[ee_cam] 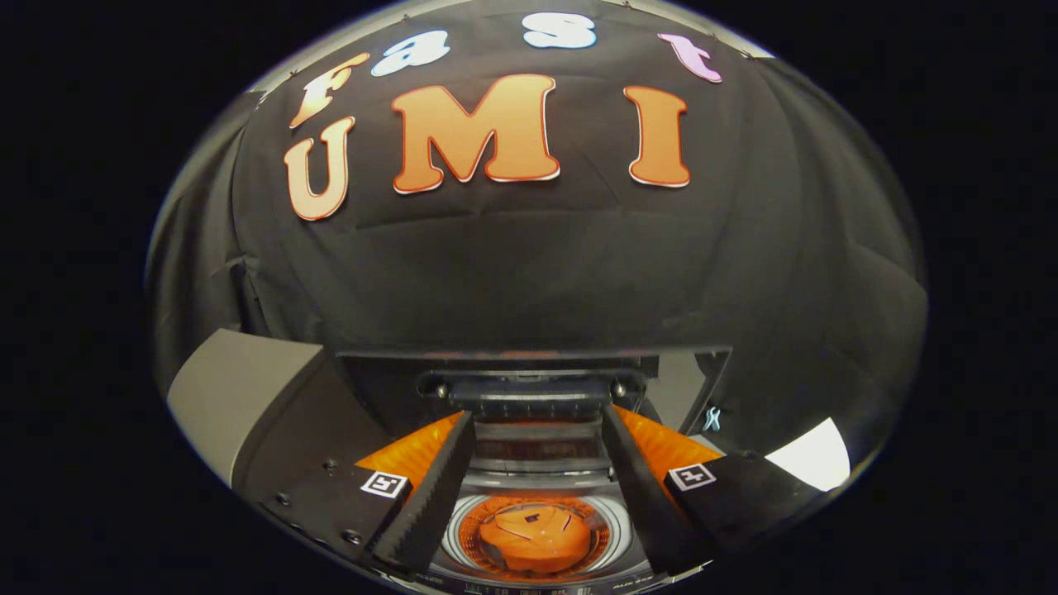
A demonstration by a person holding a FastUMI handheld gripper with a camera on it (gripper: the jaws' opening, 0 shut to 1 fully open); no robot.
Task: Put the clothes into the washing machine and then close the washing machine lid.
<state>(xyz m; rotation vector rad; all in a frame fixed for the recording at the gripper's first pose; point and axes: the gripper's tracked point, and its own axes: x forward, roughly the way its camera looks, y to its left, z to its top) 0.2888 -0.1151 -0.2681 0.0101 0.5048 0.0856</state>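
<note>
A black cloth wall (537, 264) hangs creased across the scene from nine o'clock through twelve to three; the light is dim and falls unevenly on its folds; a pale grey panel (235, 388) slants at eight o'clock; a bright white patch (814, 454) shows at four o'clock.

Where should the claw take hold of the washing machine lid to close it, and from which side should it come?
Probably the lid's front edge, just ahead of the open claw. It stands raised behind the drum, where the orange clothes lie, so come from the front and above, then pull down.
</note>
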